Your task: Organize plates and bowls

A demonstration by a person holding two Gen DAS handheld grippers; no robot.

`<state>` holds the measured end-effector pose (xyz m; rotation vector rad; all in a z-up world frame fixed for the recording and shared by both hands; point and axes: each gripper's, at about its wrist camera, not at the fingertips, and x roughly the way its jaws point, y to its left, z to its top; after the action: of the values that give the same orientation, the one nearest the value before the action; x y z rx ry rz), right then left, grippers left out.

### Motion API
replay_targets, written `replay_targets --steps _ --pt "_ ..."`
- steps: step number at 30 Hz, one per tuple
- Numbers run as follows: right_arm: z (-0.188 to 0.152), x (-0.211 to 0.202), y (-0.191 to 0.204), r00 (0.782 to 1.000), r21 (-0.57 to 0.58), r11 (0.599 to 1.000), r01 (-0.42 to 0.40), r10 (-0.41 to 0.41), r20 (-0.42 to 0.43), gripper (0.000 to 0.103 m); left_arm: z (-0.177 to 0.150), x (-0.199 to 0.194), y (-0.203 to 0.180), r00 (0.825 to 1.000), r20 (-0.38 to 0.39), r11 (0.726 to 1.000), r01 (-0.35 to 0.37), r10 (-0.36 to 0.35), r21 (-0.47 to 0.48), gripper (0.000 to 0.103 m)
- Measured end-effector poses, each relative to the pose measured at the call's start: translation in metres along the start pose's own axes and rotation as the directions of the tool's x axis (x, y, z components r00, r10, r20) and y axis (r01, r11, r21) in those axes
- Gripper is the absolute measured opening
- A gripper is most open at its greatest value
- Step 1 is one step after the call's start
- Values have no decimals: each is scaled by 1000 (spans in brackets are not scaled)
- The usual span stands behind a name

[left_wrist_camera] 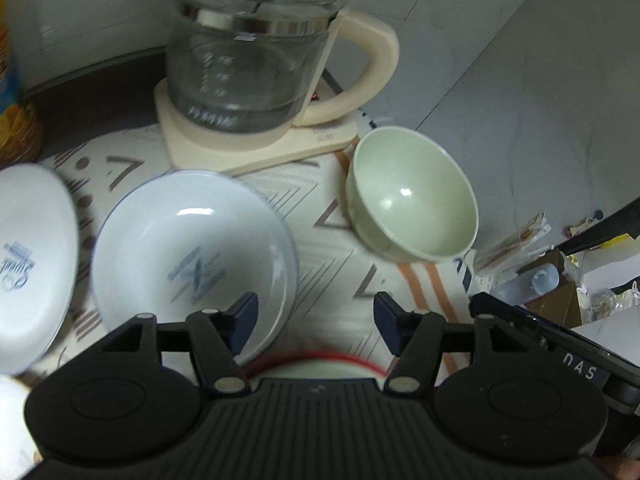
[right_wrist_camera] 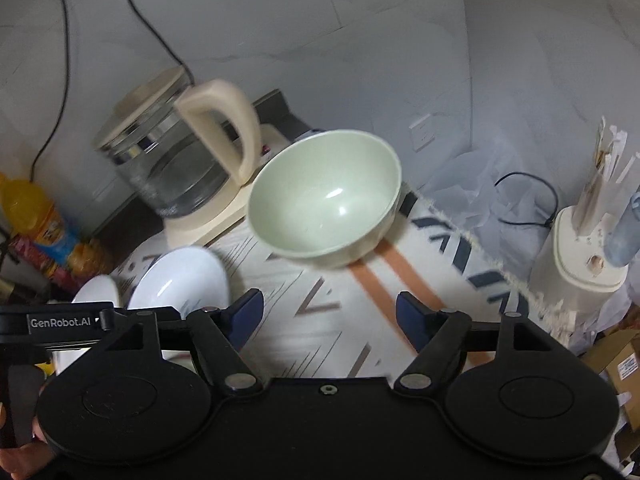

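Glass kettle (left_wrist_camera: 256, 52), cream plastic handle, sits on a square cream base. Right of it: glossy pale-green bowl (left_wrist_camera: 416, 196), round, deep, upright on the zigzag-patterned cloth (left_wrist_camera: 340, 256). In front of the kettle: 2 shallow white bowls, one (left_wrist_camera: 192, 256) with a blue print, the other (left_wrist_camera: 32, 264) to its left. Left gripper (left_wrist_camera: 316, 312) released, nothing between its blue pads. Right gripper (right_wrist_camera: 330, 312) likewise spread and unloaded, green bowl beyond its tips.
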<state>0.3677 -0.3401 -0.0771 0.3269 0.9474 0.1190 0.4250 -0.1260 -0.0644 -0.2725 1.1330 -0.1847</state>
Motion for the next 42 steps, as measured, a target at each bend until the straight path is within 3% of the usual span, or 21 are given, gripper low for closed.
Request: replay_targets --steps 14,28,32,39,42 --pt "35 46 -15 1000 67 998 9 -8 -7 74 43 50 -21 1000 5 1000 -14 14 23 62" --pt "43 93 -37 998 156 987 38 -29 -60 56 58 102 -38 998 -31 999 -50 50 15 57" --pt "44 105 -37 995 162 986 48 -34 -91 47 59 114 -39 996 -44 997 -80 80 -3 42" --pt "39 121 -38 989 191 980 57 -29 -146 20 57 122 -40 997 -49 998 -56 54 -35 15" --pt "36 117 -36 989 186 980 76 -50 -138 19 54 118 -45 997 -45 998 -58 57 -29 14"
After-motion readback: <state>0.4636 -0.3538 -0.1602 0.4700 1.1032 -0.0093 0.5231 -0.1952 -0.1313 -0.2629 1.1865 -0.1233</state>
